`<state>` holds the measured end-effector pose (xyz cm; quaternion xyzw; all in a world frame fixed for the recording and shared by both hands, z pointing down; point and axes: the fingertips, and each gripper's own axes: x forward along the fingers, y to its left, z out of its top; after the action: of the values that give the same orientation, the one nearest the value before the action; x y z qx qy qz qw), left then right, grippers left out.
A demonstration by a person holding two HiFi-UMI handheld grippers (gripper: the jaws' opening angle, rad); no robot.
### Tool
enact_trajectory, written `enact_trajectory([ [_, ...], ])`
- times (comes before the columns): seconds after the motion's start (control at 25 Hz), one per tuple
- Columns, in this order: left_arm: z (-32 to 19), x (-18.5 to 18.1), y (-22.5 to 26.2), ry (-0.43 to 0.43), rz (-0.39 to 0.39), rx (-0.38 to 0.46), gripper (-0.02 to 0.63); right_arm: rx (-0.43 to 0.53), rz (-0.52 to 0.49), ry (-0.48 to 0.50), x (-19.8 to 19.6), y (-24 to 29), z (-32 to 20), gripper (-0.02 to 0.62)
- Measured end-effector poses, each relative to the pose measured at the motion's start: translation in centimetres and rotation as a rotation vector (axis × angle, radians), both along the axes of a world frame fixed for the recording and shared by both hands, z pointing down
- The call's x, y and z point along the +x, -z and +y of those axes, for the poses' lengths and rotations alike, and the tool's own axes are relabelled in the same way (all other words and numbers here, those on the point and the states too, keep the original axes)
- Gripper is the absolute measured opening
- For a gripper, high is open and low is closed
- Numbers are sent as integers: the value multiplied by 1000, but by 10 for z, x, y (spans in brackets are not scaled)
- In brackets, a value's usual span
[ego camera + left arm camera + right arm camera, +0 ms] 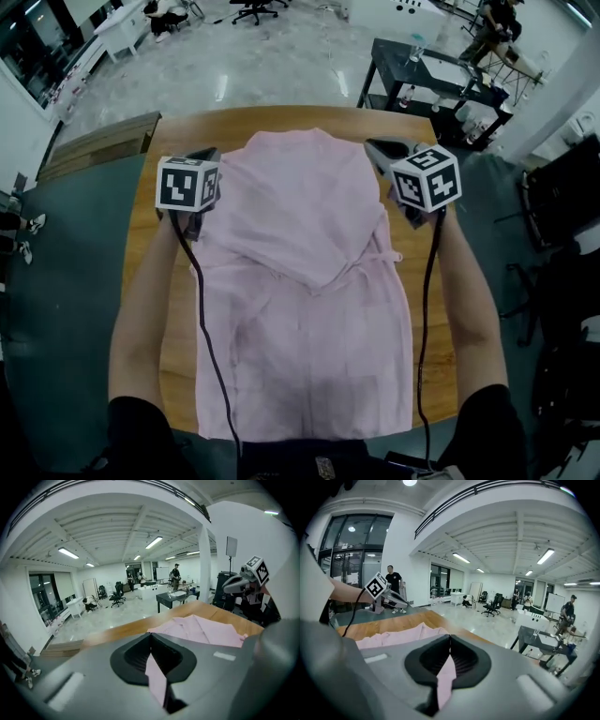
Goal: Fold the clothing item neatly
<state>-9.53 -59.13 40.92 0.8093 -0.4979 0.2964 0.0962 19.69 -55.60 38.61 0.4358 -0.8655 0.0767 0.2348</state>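
A pale pink shirt (309, 347) lies spread on the wooden table (145, 272), and its near end hangs over the table's near edge. An upper layer is folded over its far half and ends in a point at mid-shirt. My left gripper (210, 154) is shut on the cloth at the far left edge of the fold. A strip of pink fabric (157, 679) shows pinched between its jaws. My right gripper (376, 146) is shut on the far right edge, with pink fabric (446, 679) between its jaws too. Each gripper appears in the other's view: the right gripper (243, 581) and the left gripper (383, 597).
A black table (422, 70) with small items stands beyond the far right corner. A low wooden platform (94, 145) lies at the far left, with grey-green floor (66, 281) beside the table. Office chairs and people are far back in the room.
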Motion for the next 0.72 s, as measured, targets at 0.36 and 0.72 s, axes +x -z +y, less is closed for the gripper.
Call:
enact_trajectory([
  [0.36, -83, -35, -127, -18, -100, -108, 131, -141, 70, -38, 27, -123, -91, 29],
  [0.72, -120, -65, -195, 14, -30, -249, 279, -254, 116, -86, 66, -207, -143, 207],
])
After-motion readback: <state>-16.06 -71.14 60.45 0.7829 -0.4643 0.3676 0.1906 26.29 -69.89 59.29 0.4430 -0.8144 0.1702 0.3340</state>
